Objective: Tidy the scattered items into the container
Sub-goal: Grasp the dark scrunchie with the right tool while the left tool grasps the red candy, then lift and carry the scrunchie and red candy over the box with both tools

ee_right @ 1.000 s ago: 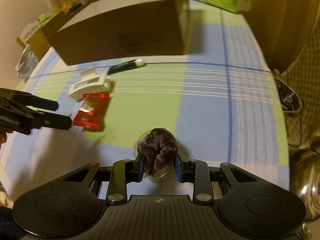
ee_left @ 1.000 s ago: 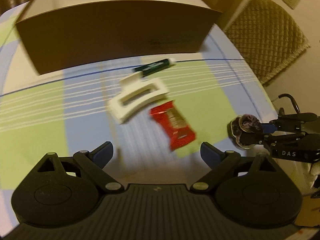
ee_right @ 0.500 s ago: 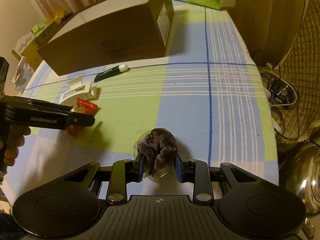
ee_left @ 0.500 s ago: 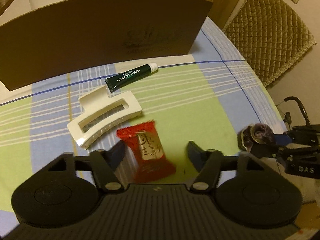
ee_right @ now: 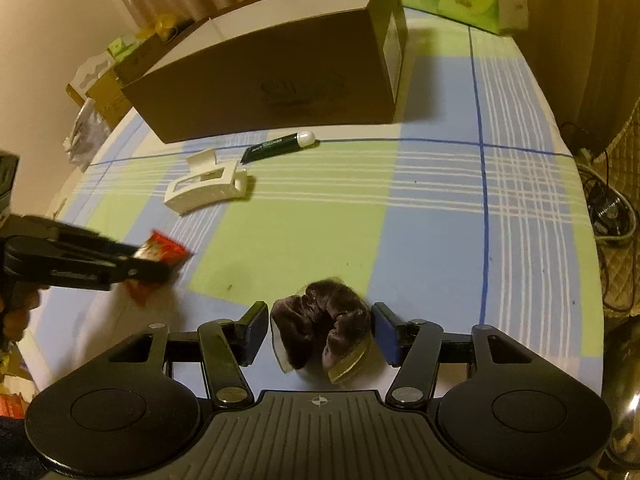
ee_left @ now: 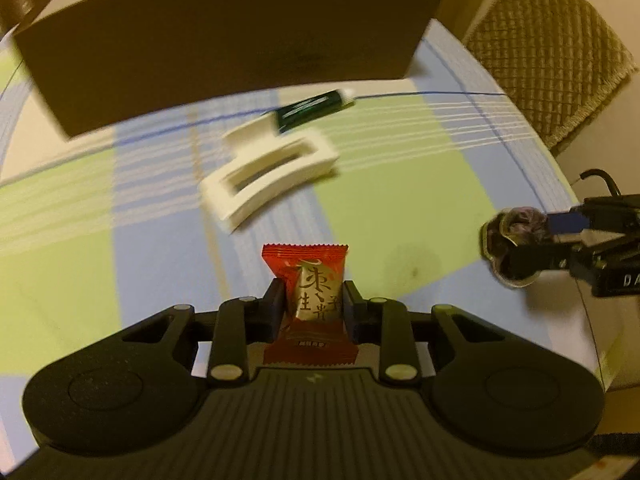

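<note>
Left tongs (ee_left: 314, 300) grip the red candy packet (ee_left: 310, 280); right tongs (ee_right: 320, 330) stand parted, apparently clear of the scrunchie (ee_right: 320, 330).

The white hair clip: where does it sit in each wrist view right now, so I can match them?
Left wrist view: the white hair clip lies upper middle, blurred, beyond the red candy packet.
Right wrist view: it lies upper left, on the checked tablecloth.
Shared landmark: the green tube just beyond it, before the brown box.
</note>
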`<state>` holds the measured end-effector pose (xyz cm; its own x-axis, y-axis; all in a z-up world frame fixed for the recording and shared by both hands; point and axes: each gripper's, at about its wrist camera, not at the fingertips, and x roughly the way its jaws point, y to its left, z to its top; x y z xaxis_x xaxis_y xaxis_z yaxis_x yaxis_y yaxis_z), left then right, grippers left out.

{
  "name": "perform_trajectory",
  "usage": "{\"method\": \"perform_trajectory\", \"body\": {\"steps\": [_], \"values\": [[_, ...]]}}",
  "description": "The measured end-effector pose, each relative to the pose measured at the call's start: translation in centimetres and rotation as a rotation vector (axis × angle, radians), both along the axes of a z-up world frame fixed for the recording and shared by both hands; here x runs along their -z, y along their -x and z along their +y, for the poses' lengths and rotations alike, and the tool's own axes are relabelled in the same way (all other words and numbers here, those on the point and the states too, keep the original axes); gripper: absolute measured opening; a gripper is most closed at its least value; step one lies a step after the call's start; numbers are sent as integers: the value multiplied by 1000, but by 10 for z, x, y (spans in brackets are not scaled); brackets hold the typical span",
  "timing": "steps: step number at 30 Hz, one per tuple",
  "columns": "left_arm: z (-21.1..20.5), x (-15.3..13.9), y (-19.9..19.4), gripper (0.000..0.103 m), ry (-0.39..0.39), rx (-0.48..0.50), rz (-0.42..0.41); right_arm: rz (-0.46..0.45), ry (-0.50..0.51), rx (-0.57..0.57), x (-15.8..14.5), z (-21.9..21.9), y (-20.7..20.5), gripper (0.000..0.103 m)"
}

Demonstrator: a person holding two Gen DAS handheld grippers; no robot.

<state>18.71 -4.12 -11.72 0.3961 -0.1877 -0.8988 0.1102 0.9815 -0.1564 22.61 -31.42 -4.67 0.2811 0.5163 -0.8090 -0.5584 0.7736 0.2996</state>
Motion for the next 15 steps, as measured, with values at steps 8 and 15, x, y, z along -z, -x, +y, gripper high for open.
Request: {"method": "perform_trajectory", "body": {"steps": [8,15], "values": [[33,-3,15,26,18,-121,35,-14,50,-30,7,12,-3,54],[26,-2,15,32,-8,-111,24,-30,78,-46,9,15,0,54]]}}
